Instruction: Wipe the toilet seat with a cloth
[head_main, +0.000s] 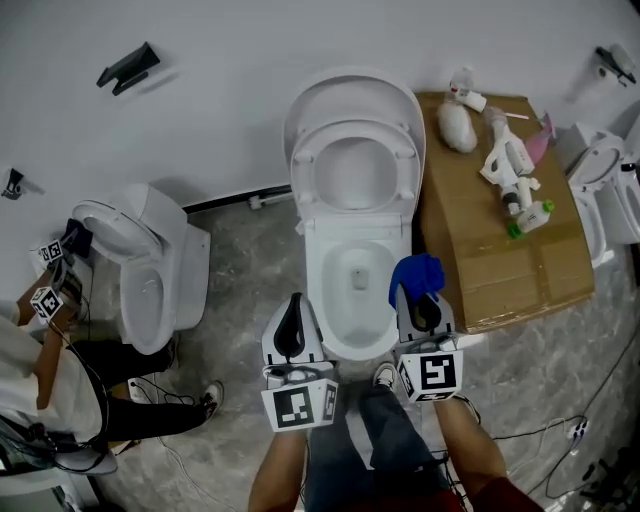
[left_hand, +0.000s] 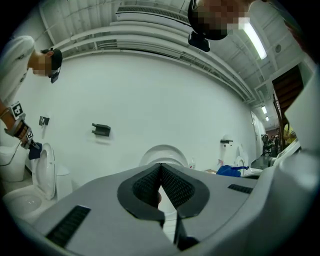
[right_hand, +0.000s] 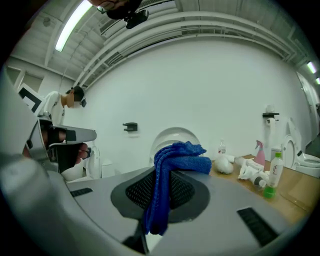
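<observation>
Head view shows the right gripper (head_main: 425, 306) with fingers clamped on the blue cloth (head_main: 415, 275) beside the toilet bowl (head_main: 316, 290), probably ready for wiping; the left gripper (head_main: 290, 330) keeps its fingers together, empty.

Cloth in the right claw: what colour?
Solid blue cloth, pinched in the right claw. Clearest in the right gripper view.

Seen from the head view, the middle toilet (head_main: 355, 270) is standing with its bowl lying open to approach from 6 o'clock. Its raised seat (head_main: 303, 170) and lid (head_main: 350, 90) are blocking the way at 12 o'clock. A cardboard box (head_main: 500, 270), carrying spray bottles (head_main: 515, 185), is crowding it at 3 o'clock. At 9 o'clock, bare floor (head_main: 250, 260) is leaving a passage before a second toilet (head_main: 150, 260), where another person (head_main: 40, 380) is taking up the room.
</observation>
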